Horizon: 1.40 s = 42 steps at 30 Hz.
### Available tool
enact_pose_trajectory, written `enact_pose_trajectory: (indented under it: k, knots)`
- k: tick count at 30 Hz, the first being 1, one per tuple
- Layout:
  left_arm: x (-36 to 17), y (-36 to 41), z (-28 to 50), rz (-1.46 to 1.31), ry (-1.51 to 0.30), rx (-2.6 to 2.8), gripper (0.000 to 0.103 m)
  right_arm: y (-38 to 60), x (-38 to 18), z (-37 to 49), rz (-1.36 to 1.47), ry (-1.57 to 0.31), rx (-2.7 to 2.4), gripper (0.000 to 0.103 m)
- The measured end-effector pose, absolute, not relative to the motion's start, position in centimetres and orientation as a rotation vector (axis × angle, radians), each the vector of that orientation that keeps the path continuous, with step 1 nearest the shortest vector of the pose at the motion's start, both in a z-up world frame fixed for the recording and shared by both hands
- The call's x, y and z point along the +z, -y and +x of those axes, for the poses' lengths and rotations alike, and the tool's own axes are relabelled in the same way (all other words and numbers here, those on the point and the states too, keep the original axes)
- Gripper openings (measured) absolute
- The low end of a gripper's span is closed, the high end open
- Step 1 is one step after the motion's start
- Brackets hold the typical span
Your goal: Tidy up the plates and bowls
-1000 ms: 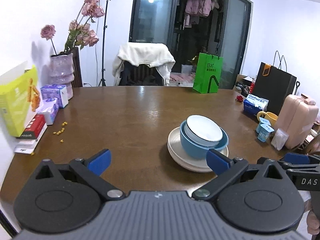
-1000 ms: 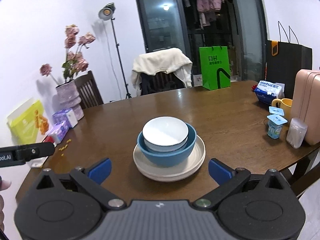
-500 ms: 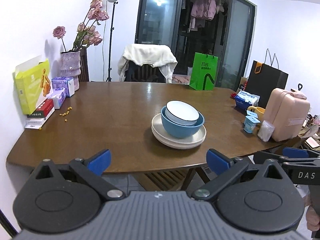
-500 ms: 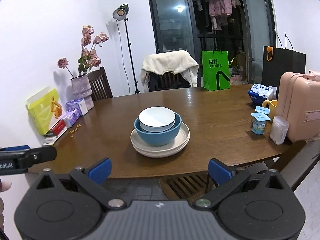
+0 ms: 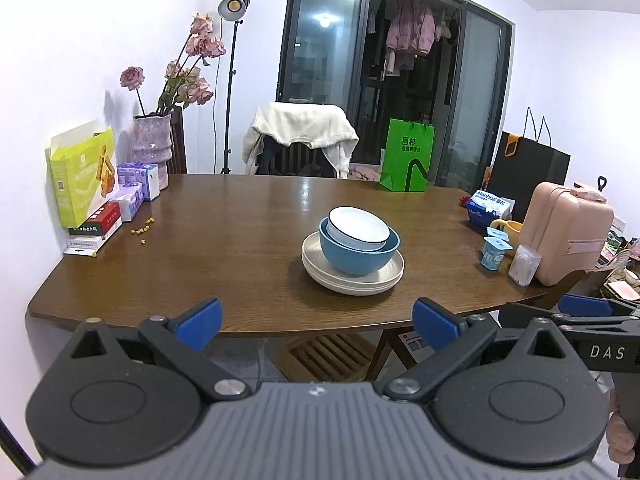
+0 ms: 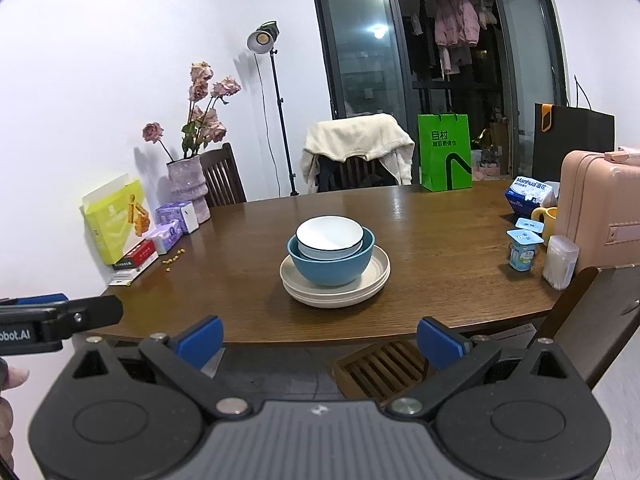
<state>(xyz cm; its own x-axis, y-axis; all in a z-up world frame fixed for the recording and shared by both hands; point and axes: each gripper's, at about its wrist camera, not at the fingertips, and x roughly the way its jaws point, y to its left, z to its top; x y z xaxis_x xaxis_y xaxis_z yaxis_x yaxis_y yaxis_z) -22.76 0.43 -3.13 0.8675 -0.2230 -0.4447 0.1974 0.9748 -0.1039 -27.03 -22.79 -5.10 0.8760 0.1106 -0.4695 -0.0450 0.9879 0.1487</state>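
Sitting mid-frame on the counter (image 5: pixel 200 248), the white bowl (image 5: pixel 358 229) nests in the blue bowl (image 5: pixel 356 258) atop plates (image 5: pixel 352 280), so nothing tips. Left gripper (image 5: pixel 316 322) and right gripper (image 6: pixel 320 338) gape wide, empty, low in frame.

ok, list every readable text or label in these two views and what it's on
"Manhua": blue-and-white tissue pack at the table's right edge; characters after it too small.
"DAS": right gripper's body, left wrist view.
"obot.AI", cut off at the frame edge: left gripper's body, right wrist view.
Green bag: two lines of white Chinese characters, too blurred to quote reliably.
Yellow box, purple boxes, yogurt cup: print too small.
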Motion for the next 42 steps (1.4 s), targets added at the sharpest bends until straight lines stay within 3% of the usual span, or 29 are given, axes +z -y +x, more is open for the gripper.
enact_pose_trajectory:
  k: [42]
  knots:
    - [-2.1, -1.4, -25.0, -0.058, -0.428, -0.192, 0.103, 21.9, -4.2, -28.5, 0.104, -0.461, 0.113, 0.103]
